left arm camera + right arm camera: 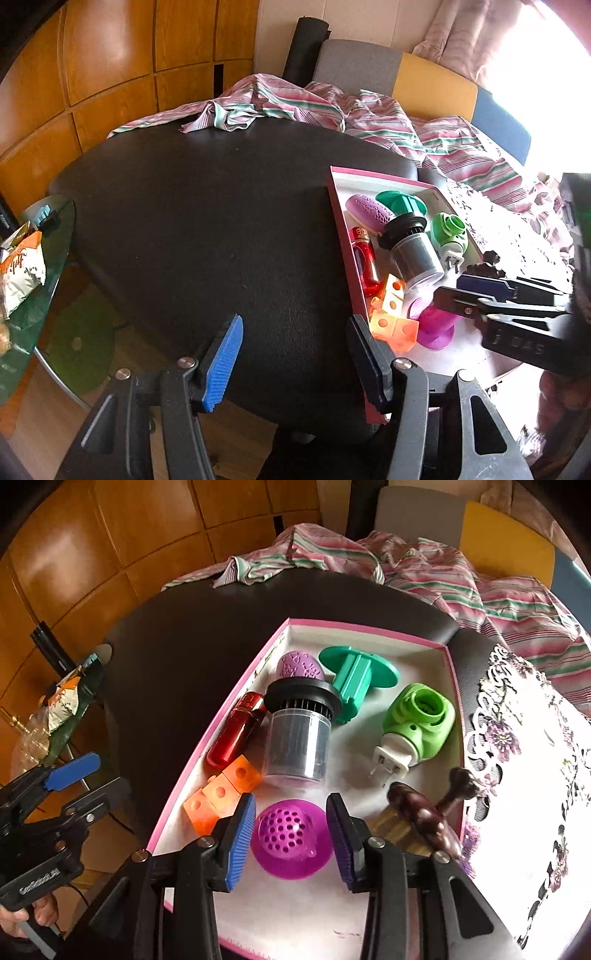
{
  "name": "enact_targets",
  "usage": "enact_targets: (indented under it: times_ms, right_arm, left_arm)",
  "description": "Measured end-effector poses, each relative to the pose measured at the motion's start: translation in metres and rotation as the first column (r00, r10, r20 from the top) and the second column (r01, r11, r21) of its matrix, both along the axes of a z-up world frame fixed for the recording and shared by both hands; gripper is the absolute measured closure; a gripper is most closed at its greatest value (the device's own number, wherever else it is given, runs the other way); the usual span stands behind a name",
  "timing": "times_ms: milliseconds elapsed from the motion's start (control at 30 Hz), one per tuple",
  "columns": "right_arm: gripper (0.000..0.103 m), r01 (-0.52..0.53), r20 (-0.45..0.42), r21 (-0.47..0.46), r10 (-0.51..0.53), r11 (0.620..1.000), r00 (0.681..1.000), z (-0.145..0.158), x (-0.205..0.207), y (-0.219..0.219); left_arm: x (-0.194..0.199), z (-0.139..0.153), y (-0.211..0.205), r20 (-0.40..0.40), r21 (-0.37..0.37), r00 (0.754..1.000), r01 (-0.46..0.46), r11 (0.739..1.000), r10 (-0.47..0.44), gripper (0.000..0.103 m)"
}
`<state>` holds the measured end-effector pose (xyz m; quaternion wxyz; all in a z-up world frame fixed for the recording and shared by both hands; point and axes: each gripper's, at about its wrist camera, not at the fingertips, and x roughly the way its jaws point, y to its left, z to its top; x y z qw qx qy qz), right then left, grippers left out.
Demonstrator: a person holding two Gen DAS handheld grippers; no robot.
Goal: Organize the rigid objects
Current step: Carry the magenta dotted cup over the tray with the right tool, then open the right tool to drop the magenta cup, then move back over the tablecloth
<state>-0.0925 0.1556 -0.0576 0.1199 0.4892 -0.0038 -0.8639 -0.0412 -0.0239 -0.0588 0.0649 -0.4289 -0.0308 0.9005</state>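
A pink-rimmed white box lies on the black table and holds several objects: a magenta perforated cup, orange cubes, a red bottle, a clear filter canister, a purple egg, a teal spool and a green plug-in. My right gripper is open, its jaws on either side of the magenta cup, apart from it. My left gripper is open and empty above the table, left of the box.
A brown wooden-handled tool lies at the box's right edge. A floral lace cloth lies to the right. Striped fabric is heaped at the table's far side. A glass side table with snack bags stands at the left.
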Motion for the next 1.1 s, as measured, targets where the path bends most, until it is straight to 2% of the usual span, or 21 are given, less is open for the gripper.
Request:
enact_targets:
  times_ms: [400, 633, 900, 1000, 1100]
  right_arm:
    - [0.063, 0.014, -0.098, -0.034, -0.017, 0.999, 0.995, 0.031, 0.032, 0.014]
    - [0.063, 0.061, -0.132, -0.05, -0.067, 0.997, 0.989, 0.05, 0.053, 0.043]
    - [0.063, 0.224, -0.119, -0.062, -0.23, 0.973, 0.966, 0.061, 0.084, 0.115]
    - [0.063, 0.318, -0.094, -0.072, -0.324, 0.945, 0.941, 0.062, 0.1, 0.152]
    - [0.063, 0.428, -0.066, -0.079, -0.433, 0.9, 0.899, 0.062, 0.123, 0.194]
  left_arm:
    - [0.006, 0.009, 0.009, -0.036, -0.032, 0.999, 0.019, 0.999, -0.02, 0.043]
    - [0.009, 0.015, 0.015, -0.058, -0.05, 0.997, 0.038, 0.998, -0.041, 0.043]
    - [0.01, 0.022, 0.028, -0.079, -0.061, 0.994, 0.073, 0.995, -0.078, 0.043]
    - [0.009, 0.025, 0.036, -0.086, -0.065, 0.991, 0.096, 0.993, -0.101, 0.043]
    - [0.009, 0.029, 0.048, -0.097, -0.069, 0.985, 0.133, 0.989, -0.14, 0.043]
